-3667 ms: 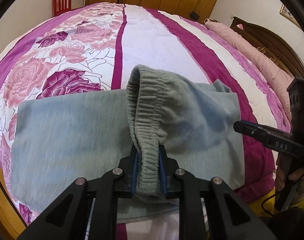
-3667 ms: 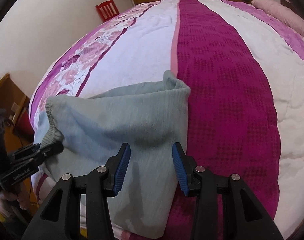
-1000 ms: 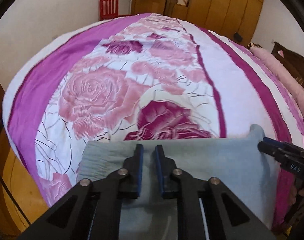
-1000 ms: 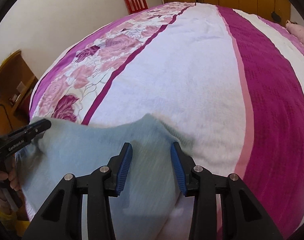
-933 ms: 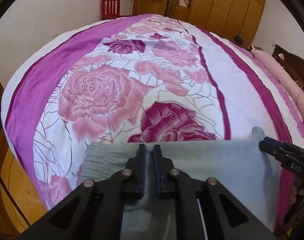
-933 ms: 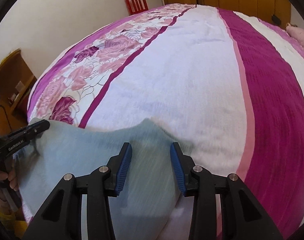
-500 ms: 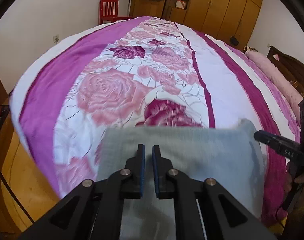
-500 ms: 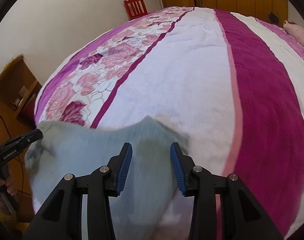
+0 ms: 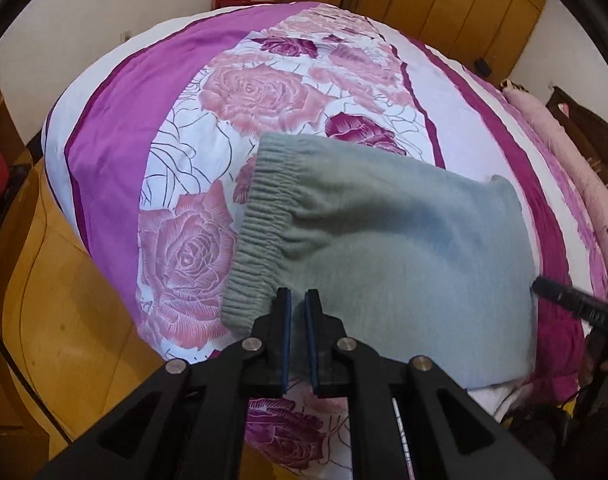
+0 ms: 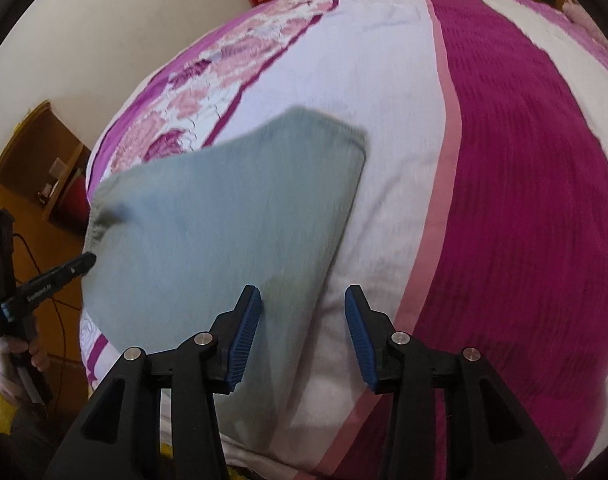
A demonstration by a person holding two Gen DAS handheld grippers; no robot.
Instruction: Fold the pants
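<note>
Pants [image 9: 399,256] are now seen as a compact grey-green packet lying near the foot edge of the bed [image 9: 152,92], where seconds ago a leg was held up and carried over; the last fold is judged laid, with only smoothing or release left. The left gripper [image 9: 297,312] has its fingers nearly shut at the near edge beside the waistband [image 9: 256,224]; whether cloth is pinched between them cannot be told. The right gripper [image 10: 302,320] stands wide open with nothing held, its left pad over the packet's near corner. Both views are blurred, so layers and leg ends cannot be made out, and the packet's near edge is hidden behind the fingers
</note>
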